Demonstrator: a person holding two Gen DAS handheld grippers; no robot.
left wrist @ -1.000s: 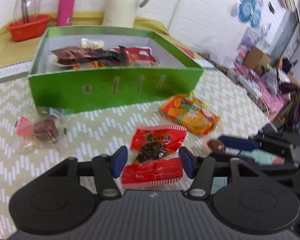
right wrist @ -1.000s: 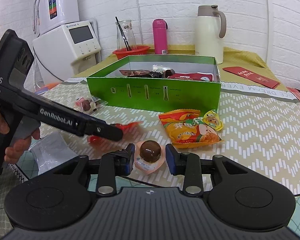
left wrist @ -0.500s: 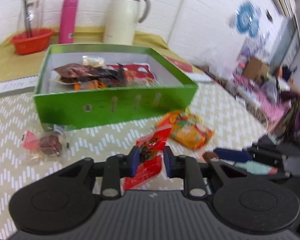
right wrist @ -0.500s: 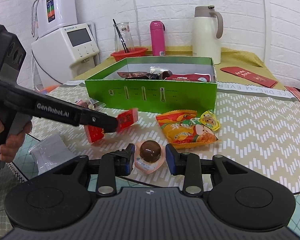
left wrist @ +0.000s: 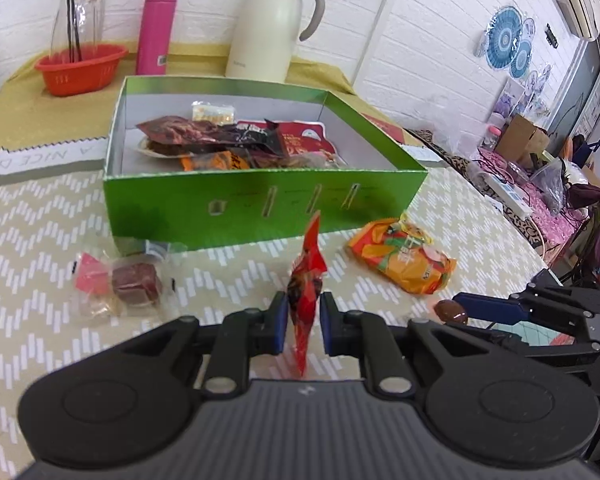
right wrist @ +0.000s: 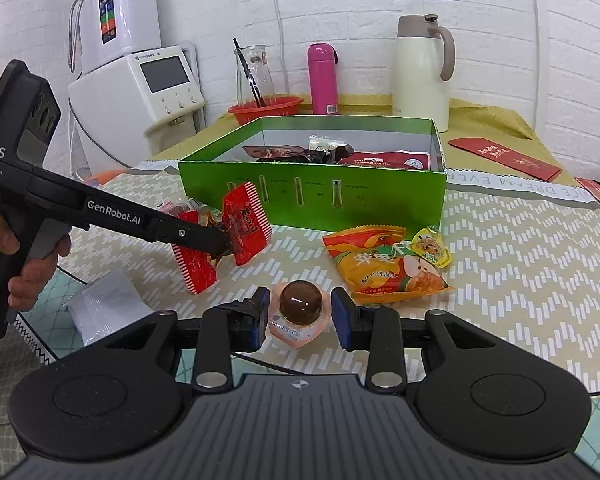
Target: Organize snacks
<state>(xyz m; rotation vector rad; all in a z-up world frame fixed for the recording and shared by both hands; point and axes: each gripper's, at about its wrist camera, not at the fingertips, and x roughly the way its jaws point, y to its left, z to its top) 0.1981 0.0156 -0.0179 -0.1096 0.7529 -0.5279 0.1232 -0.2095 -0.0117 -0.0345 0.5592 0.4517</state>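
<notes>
The left hand-held gripper (left wrist: 303,322) has just been closing and now pinches a red snack packet (left wrist: 306,292) between its blue pads; the crinkled foil packet is folded edge-on and lifted clear of the bench (left wrist: 40,248), in front of the near wall of the green box (left wrist: 260,204). The right hand-held gripper (right wrist: 300,314) stands about half open around a round, glossy brown chocolate ball in a pink cup (right wrist: 300,312) that sits on the bench; whether the pads touch it I cannot tell. Just to the right and farther off lies a puffy orange snack bag (right wrist: 384,266). To the left of the red packet lies a clear wrapper with a dark cube-shaped sweet (left wrist: 134,282). The rectangular cardboard box holds several flat, shiny packets. The bench wears a pale zigzag-patterned cloth.
</notes>
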